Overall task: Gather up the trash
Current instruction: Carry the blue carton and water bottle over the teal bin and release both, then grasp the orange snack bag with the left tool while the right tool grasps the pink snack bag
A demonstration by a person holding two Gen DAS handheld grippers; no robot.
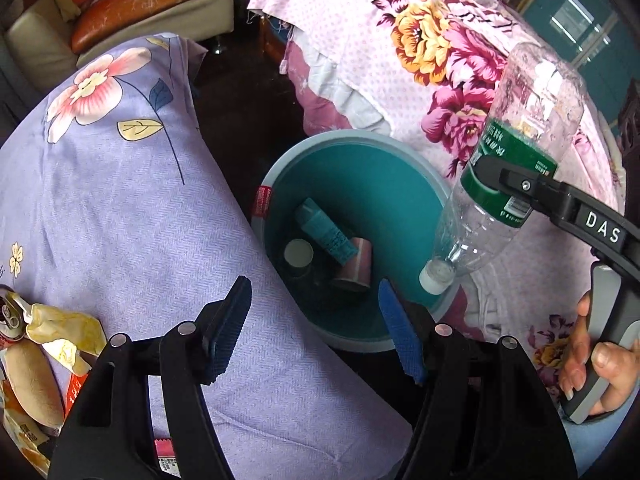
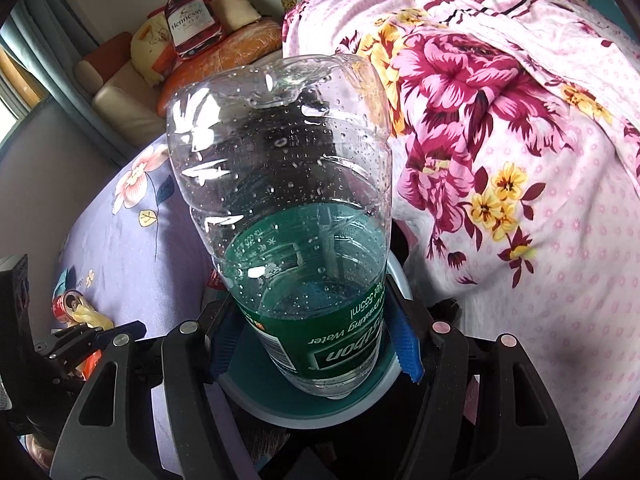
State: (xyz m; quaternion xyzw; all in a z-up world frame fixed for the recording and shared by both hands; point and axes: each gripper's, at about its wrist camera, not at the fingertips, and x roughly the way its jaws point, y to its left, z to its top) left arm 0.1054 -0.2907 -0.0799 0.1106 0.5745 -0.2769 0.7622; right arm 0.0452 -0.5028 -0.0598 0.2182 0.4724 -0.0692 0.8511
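Note:
A teal waste bin [image 1: 360, 172] stands on the floor between two beds. A teal tube [image 1: 326, 232], a pink roll [image 1: 356, 266] and a white-lidded jar [image 1: 299, 252] lie inside it. My left gripper [image 1: 314, 286] hangs open over the bin with nothing between its fingers. My right gripper [image 1: 516, 184] is shut on a clear plastic water bottle [image 1: 532, 112] at its green label. The bottle is tilted cap down, and its white cap [image 1: 436, 276] sits over the bin's right rim. In the right wrist view the bottle [image 2: 280, 152] fills the space between the pads [image 2: 406, 340], above the bin [image 2: 256, 404].
A crushed red can [image 1: 12, 316] and a yellow wrapper [image 1: 60, 332] lie on the purple flowered sheet [image 1: 120, 200] at the left. A pink flowered quilt [image 1: 420, 60] covers the bed on the right. A sofa [image 1: 140, 12] stands at the back. A hand [image 1: 592, 356] holds the right gripper's handle.

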